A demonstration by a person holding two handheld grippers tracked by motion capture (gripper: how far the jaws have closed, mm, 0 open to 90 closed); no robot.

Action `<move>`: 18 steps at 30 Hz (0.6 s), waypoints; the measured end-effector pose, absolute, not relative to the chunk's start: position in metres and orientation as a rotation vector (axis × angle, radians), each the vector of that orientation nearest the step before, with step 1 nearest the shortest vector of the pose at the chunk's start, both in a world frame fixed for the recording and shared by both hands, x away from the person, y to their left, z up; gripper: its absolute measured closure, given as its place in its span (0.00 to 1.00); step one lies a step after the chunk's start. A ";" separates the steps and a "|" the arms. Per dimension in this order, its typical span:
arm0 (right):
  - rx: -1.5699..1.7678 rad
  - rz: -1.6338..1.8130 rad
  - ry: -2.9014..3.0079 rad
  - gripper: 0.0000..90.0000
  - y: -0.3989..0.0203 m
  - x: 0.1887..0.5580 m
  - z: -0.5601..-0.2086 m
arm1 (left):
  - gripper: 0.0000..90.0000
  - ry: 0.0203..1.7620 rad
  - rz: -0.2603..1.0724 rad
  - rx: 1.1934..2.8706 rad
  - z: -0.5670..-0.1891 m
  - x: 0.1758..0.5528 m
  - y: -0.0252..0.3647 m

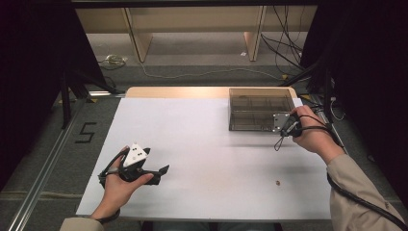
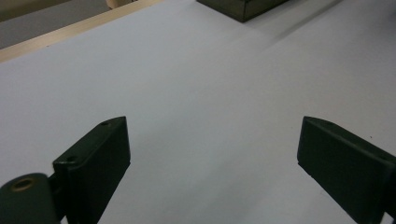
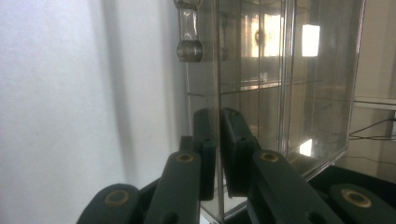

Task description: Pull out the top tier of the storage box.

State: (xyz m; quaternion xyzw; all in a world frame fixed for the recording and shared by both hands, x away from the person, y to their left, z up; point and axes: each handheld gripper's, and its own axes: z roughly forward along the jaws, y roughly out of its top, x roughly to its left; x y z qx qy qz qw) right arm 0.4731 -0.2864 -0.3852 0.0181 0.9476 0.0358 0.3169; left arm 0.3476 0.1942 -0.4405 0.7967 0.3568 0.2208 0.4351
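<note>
High view: clear smoky compartmented box [image 1: 255,109]

The small brown speck [image 1: 277,183] on the worktop [image 1: 202,159] is too small to identify. In the left gripper view the clear box [image 2: 243,8] is cut off by the top edge. In the right gripper view the box's clasp [image 3: 189,32] runs past the top edge, and what lies inside stays unclear behind reflections.
</note>
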 end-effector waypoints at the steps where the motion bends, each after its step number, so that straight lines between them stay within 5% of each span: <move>1: 0.046 0.095 2.493 0.95 -0.286 0.473 -0.385 | 0.11 0.888 0.550 1.983 -0.440 0.348 0.194; 18: 0.051 0.101 2.497 0.95 -0.287 0.468 -0.385 | 0.11 0.888 0.551 1.978 -0.440 0.348 0.194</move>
